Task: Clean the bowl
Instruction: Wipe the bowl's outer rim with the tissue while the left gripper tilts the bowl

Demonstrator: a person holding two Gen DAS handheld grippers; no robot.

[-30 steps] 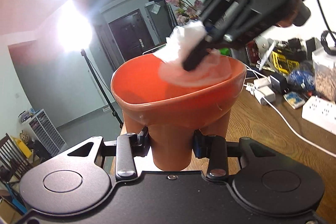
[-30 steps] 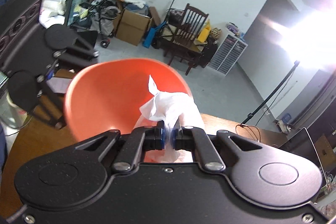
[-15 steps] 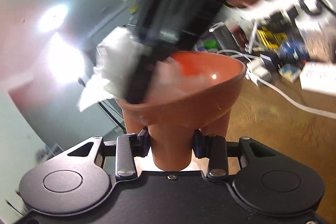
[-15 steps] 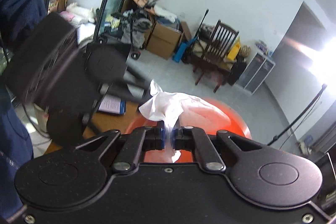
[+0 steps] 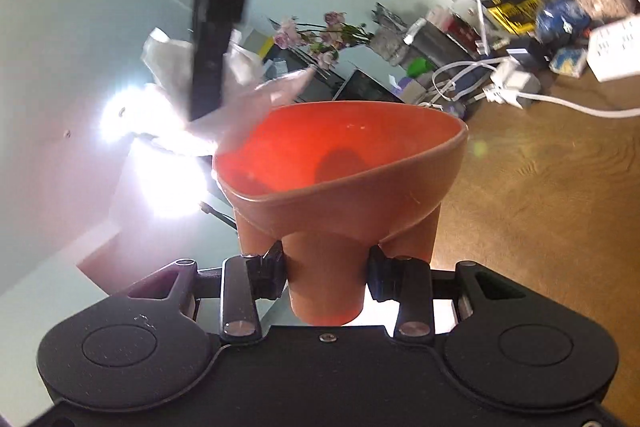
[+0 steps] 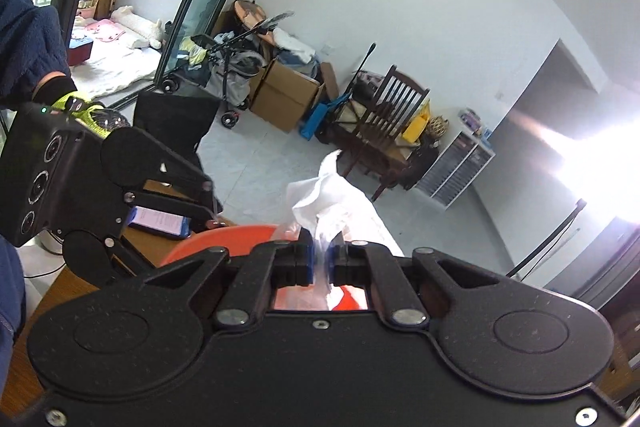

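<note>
An orange bowl (image 5: 340, 147) on stubby legs is held up over the table, tilted. My left gripper (image 5: 326, 267) is shut on its middle leg. The bowl's inside is bare and shiny. My right gripper (image 6: 320, 261) is shut on a crumpled white tissue (image 6: 332, 195), which sticks up past the fingertips. In the left wrist view that gripper is a blurred black bar (image 5: 216, 27) above the bowl's left rim, with the tissue (image 5: 244, 95) trailing just outside the bowl. In the right wrist view the bowl's rim (image 6: 224, 239) shows below the tissue, with my left gripper (image 6: 214, 207) beside it.
The wooden table (image 5: 520, 207) carries white cables and chargers (image 5: 504, 83), a power strip (image 5: 616, 47) and clutter along its far edge. A phone (image 6: 160, 221) lies on the table. A person's sleeve (image 6: 28, 47) is at the left. A chair (image 6: 388, 123) and boxes stand across the floor.
My right gripper has lifted the tissue out of the bowl and off to its left rim. The left gripper has rolled, tilting the bowl, whose inside is now uncovered.
</note>
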